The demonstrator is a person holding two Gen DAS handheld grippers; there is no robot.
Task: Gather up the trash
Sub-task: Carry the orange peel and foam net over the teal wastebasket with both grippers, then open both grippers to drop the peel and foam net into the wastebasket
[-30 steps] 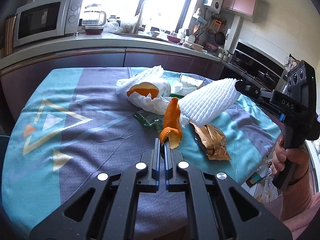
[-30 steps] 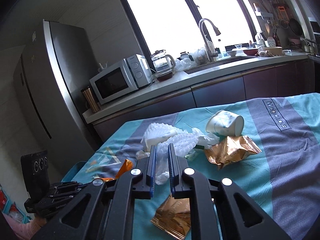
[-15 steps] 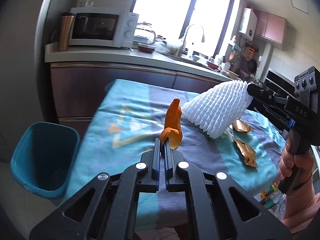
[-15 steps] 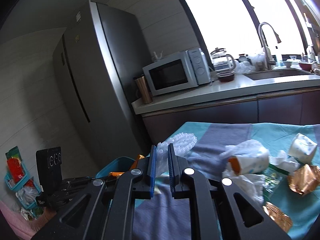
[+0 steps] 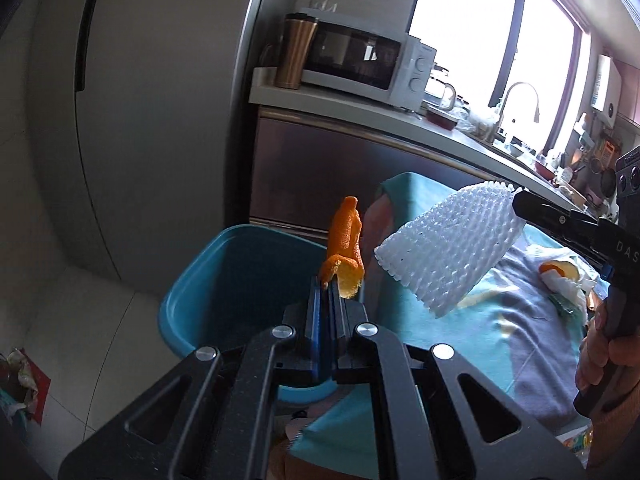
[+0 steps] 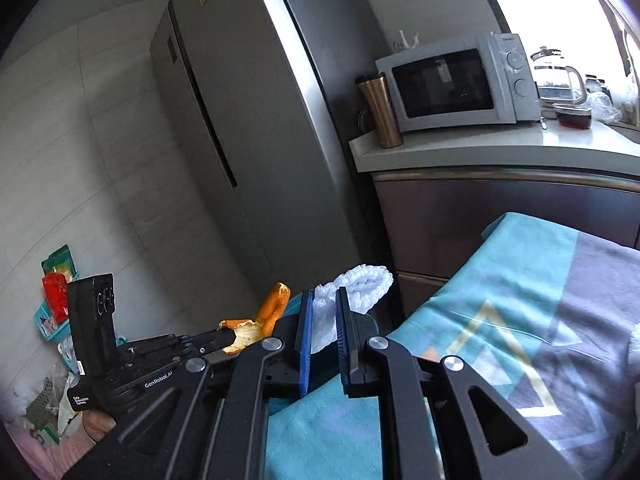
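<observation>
Orange peel (image 5: 345,254), a curled strip with a pale inner side and a bright pebbled skin, stands up from the tips of the left gripper (image 5: 326,286), whose jaws are pinched tight on its lower end. In the right wrist view the same peel (image 6: 256,320) shows at the end of that gripper (image 6: 224,338), one lobe pointing up and a flatter piece bent sideways. Just beside it hangs a white foam fruit net (image 5: 448,250), a soft cone of honeycomb mesh, flared at its free end and gathered at the other, where the right gripper (image 5: 516,204) is clamped on it. From the right wrist the net (image 6: 356,284) bunches up between the narrow blue pads (image 6: 304,344).

Below and behind the peel sits a blue bin (image 5: 208,276) on the pale floor; peel and net are both in the air, the peel over the bin's near rim, the net over the table edge. To the right lies the table's teal and grey cloth (image 5: 516,320), with more crumpled rubbish (image 5: 560,276) on it. Farther back stand a grey fridge (image 5: 160,100), a bronze tumbler (image 5: 298,52) and a microwave (image 5: 360,64) on the counter.
</observation>
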